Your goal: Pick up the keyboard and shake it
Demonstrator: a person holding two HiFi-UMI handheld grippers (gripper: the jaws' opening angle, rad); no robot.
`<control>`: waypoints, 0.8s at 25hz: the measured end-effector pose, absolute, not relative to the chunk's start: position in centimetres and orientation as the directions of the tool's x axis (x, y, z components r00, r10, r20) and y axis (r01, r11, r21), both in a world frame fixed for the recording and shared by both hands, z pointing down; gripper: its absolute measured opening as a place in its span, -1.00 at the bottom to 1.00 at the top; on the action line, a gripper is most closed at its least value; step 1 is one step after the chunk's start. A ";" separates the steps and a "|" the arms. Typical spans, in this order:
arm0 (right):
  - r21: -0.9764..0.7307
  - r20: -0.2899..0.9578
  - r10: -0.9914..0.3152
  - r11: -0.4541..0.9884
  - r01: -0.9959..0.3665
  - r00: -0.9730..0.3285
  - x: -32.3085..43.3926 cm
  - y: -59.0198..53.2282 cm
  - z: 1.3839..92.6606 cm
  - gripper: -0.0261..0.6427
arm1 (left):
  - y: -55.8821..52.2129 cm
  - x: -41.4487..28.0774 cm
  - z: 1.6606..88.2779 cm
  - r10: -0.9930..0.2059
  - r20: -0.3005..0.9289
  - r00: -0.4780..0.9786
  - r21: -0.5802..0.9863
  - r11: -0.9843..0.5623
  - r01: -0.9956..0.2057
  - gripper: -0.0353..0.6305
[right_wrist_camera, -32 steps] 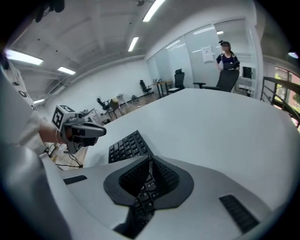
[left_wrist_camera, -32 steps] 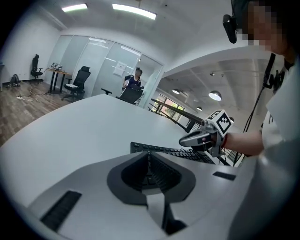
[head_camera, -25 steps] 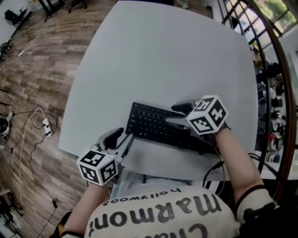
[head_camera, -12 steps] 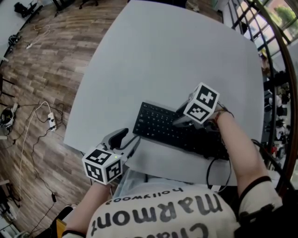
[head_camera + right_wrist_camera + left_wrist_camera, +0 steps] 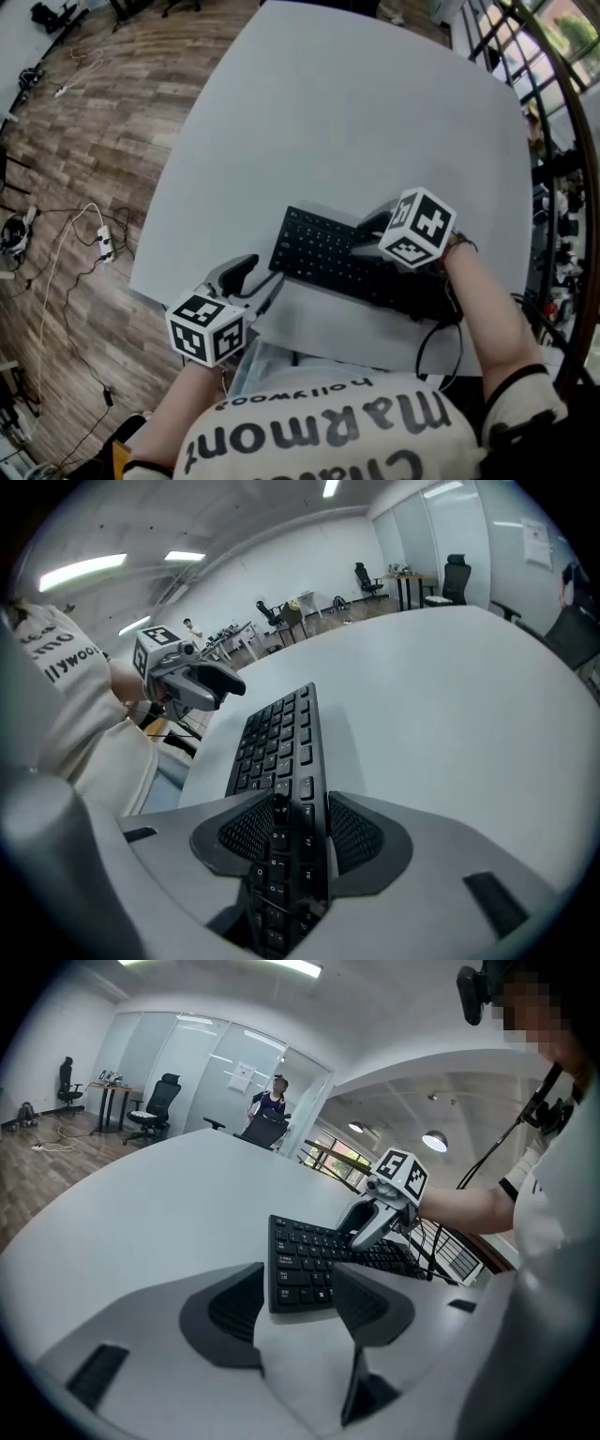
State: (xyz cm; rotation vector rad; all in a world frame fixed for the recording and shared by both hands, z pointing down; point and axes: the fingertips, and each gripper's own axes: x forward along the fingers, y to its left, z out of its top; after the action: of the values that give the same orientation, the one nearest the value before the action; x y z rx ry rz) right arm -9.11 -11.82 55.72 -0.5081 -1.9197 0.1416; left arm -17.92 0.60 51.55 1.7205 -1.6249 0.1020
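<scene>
A black keyboard [image 5: 323, 251] lies near the front edge of the pale grey table [image 5: 356, 112]. My left gripper [image 5: 262, 277] sits at its left end. In the left gripper view the left gripper [image 5: 298, 1302] has just been opening, and the keyboard's end [image 5: 305, 1269] stands at the gap without the pads touching it. My right gripper [image 5: 366, 236] is tilted down over the keyboard's right part. In the right gripper view the keyboard [image 5: 277, 733] runs slantwise between the right gripper's [image 5: 298, 832] jaws. These have just been closing, and I see no firm press.
Wood floor with loose cables [image 5: 84, 244] lies left of the table, and a dark railing [image 5: 553, 187] lies to the right. A black cable [image 5: 427, 342] hangs off the front edge by the keyboard. Office chairs and a person [image 5: 272, 1105] stand far off.
The right gripper has rolled and tipped further down over the keyboard's right part. The left gripper stays where it was, its jaws a little wider. The keyboard has not moved.
</scene>
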 end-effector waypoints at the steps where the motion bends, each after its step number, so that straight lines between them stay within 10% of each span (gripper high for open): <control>1: -0.299 0.858 0.392 0.907 0.297 -0.333 -9.2 -11.8 55.4 -0.32 | 0.4 -18.1 51.5 -0.825 0.531 0.193 0.454 0.085 -0.887 -0.23; 20: 0.198 0.804 0.126 0.865 0.461 -0.581 -9.8 -9.6 51.3 -0.32 | -5.7 -17.1 53.2 -0.687 0.503 0.524 0.506 -0.258 -0.823 0.07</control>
State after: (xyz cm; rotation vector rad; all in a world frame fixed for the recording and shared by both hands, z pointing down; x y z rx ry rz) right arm -9.80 -9.60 51.34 -0.4227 -2.1679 -0.4923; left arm -17.15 -5.70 53.23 2.0153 -1.2257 0.2316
